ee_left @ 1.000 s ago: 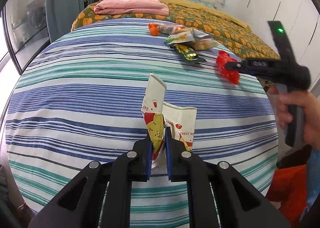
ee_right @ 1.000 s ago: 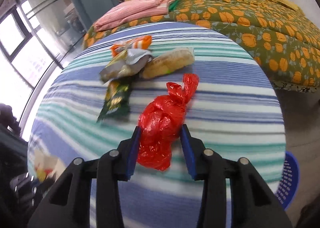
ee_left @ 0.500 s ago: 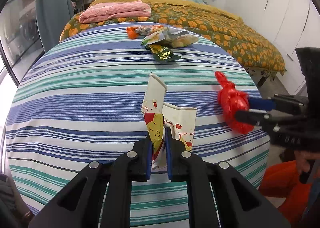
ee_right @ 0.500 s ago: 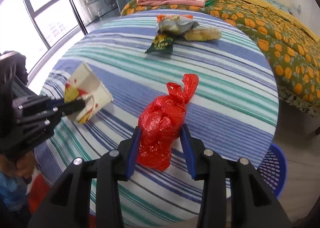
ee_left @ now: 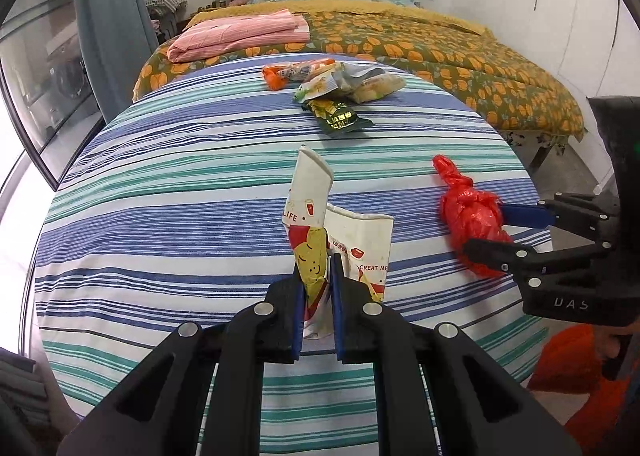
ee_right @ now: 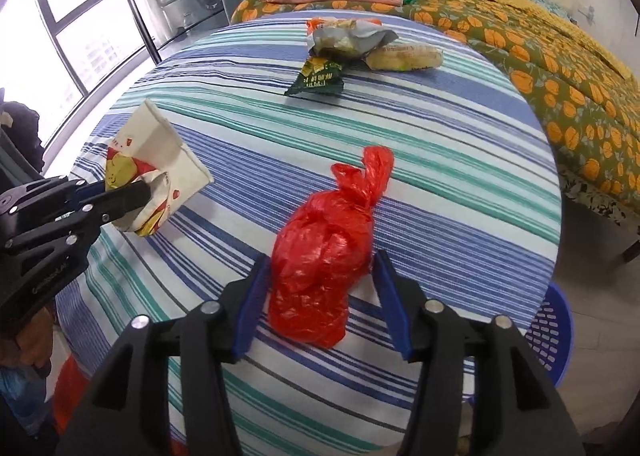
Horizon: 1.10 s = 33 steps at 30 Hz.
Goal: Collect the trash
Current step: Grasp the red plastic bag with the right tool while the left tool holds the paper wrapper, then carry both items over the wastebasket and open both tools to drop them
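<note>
My left gripper (ee_left: 316, 288) is shut on a crushed paper cup (ee_left: 340, 232), white with a yellow cartoon print, held above the striped round table (ee_left: 180, 184). The cup also shows in the right wrist view (ee_right: 156, 168), in the left gripper (ee_right: 136, 192). My right gripper (ee_right: 320, 288) is shut on a knotted red plastic bag (ee_right: 324, 252) near the table's right edge. The bag (ee_left: 472, 220) and right gripper (ee_left: 492, 232) show at right in the left wrist view.
Several snack wrappers lie at the table's far side: a green packet (ee_left: 338, 118), an orange one (ee_left: 292, 72) and a bread pack (ee_right: 404, 56). A blue basket (ee_right: 548, 332) stands on the floor to the right. A bed (ee_left: 440, 48) with folded pink cloth (ee_left: 240, 32) lies behind.
My right gripper has carried the red bag back from the wrappers toward the table's near right edge. My left gripper still holds the cup and has drawn back slightly.
</note>
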Each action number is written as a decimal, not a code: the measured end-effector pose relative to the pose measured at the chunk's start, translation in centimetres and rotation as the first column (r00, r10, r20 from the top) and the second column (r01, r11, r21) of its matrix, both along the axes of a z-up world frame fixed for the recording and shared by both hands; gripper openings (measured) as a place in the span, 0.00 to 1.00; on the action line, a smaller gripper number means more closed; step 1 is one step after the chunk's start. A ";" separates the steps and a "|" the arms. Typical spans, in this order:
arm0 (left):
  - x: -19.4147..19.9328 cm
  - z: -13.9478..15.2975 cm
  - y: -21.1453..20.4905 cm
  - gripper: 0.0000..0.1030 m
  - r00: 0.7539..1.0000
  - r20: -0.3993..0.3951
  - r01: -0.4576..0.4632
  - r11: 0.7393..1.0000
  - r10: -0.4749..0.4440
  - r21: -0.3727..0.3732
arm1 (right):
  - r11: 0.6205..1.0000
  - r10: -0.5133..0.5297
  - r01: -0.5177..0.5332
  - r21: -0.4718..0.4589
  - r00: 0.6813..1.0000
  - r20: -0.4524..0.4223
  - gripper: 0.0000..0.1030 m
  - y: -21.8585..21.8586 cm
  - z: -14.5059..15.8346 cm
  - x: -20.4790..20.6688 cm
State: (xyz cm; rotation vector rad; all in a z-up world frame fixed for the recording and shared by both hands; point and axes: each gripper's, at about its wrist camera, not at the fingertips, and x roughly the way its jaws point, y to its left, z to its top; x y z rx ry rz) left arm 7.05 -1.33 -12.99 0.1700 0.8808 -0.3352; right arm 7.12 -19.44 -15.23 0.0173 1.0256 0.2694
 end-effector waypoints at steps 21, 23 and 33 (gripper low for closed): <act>-0.4 0.2 -0.3 0.10 0.999 -0.039 0.015 0.998 -0.017 -0.055 | 0.997 0.020 -0.023 0.070 0.998 0.054 0.38 -0.8 1.9 -2.8; -0.5 0.4 -1.0 0.10 0.999 -0.043 0.029 0.998 -0.032 -0.063 | 0.997 0.010 -0.014 0.079 0.998 0.057 0.38 -1.7 2.1 -3.2; -1.2 1.1 -6.9 0.10 0.989 -0.052 0.136 0.987 -0.140 -0.084 | 0.993 -0.080 0.072 0.095 0.993 0.084 0.38 -8.4 3.1 -5.9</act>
